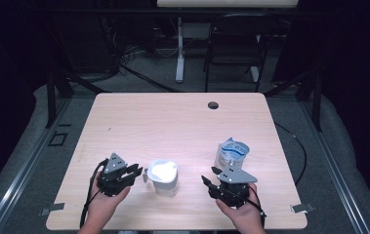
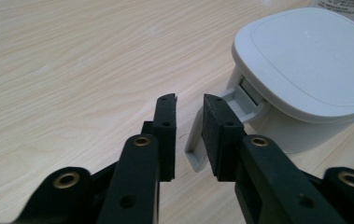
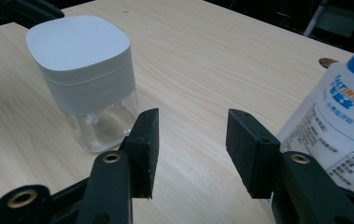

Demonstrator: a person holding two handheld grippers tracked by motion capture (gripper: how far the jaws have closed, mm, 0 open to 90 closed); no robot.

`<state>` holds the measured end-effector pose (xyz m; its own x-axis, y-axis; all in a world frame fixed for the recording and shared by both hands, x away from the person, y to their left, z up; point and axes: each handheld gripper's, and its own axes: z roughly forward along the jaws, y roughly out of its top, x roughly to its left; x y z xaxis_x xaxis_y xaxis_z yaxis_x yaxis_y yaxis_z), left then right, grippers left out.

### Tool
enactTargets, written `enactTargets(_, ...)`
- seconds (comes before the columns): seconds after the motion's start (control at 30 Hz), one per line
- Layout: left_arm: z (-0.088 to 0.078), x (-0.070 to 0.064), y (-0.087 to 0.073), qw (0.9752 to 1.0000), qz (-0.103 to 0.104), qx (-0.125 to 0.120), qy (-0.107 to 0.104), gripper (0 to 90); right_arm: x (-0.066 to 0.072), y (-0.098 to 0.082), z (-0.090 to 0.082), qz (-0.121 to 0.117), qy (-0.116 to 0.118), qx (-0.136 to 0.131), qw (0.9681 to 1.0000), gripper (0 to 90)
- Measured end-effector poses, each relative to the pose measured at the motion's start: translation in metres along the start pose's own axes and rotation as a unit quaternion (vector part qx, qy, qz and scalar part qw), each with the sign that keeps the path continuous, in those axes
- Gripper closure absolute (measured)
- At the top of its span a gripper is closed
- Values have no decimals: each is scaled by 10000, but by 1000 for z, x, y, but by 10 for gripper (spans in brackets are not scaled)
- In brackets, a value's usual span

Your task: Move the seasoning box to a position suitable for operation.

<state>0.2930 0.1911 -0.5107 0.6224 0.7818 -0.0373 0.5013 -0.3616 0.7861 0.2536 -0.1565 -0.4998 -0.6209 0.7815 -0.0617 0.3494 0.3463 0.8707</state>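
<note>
Left gripper (image 2: 188, 119), jaws narrowed but pinching nothing, hovers at nine o'clock of the lidded clear jar (image 1: 163, 176) by its grey side handle (image 2: 212, 126), right gripper (image 3: 191, 144) spread empty, and a misjudged squeeze could tip the jar.

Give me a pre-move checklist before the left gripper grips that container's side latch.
1. Left gripper lined up with the latch: ok, the grey latch lies by its right jaw.
2. Jaws clamped on the latch: not ok, a gap shows between them.
3. White-lidded container upright on the table: ok.
4. Right gripper empty and apart from the container: ok, open over bare table.
5. Pouch upright, apart from the container: ok.
6. Lid locked or loose: cannot tell.
</note>
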Motion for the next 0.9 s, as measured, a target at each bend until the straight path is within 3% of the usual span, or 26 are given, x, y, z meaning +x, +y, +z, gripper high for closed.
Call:
enactTargets(0.33, 7, -4, -1, 9999, 12, 32, -102, 871, 4, 1, 6, 6, 45, 1, 10000, 535)
enactTargets(0.57, 5, -8, -2, 9997, 29, 23, -225, 865, 5, -1, 10, 56, 190, -20, 9998, 534)
enactTargets(0.7, 4, -13, -2, 9996, 41, -24, -266, 859, 7, -1, 13, 47, 301, 3, 9995, 584)
enactTargets(0.9, 3, -12, -2, 9997, 15, 4, -235, 825, 10, 3, 16, -92, 200, 10, 9998, 649)
